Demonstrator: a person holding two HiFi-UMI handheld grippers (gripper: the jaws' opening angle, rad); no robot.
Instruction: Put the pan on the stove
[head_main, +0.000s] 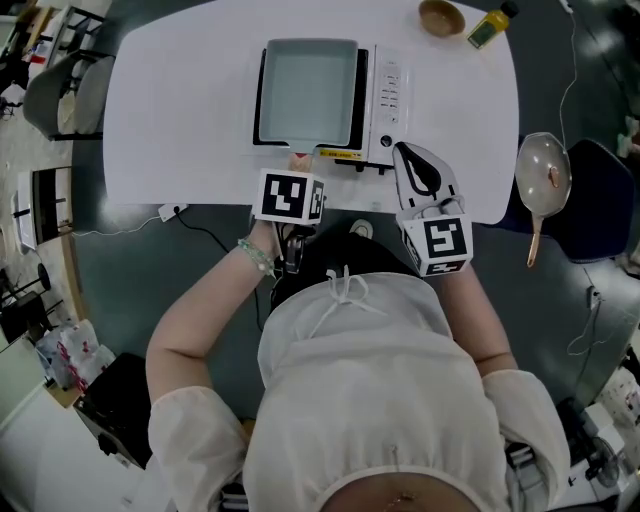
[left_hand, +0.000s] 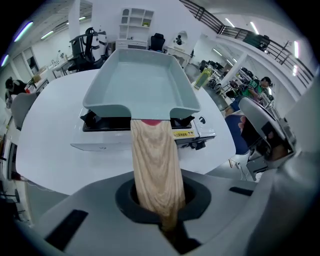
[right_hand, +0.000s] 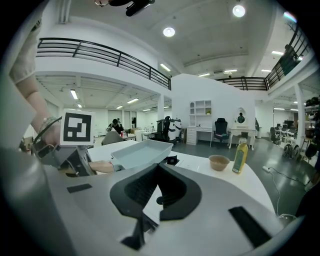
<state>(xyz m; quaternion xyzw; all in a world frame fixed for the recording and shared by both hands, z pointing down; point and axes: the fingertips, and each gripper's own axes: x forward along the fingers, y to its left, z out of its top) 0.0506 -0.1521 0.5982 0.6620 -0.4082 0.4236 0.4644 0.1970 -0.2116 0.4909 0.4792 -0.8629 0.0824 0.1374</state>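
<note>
Item: square pan (head_main: 308, 92), set on the stove (head_main: 388, 95) on the white desk (head_main: 170, 130), as wanted; my left claw (left_hand: 160, 195) clamps its wooden handle (left_hand: 154, 150); my right claw (right_hand: 159, 180) closed, empty; left, I judge: only release.

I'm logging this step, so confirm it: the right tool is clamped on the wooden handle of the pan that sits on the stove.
The side is wrong. It is the left tool that is clamped on the wooden handle of the pan that sits on the stove, as the left gripper view shows. The right tool holds nothing.
</note>
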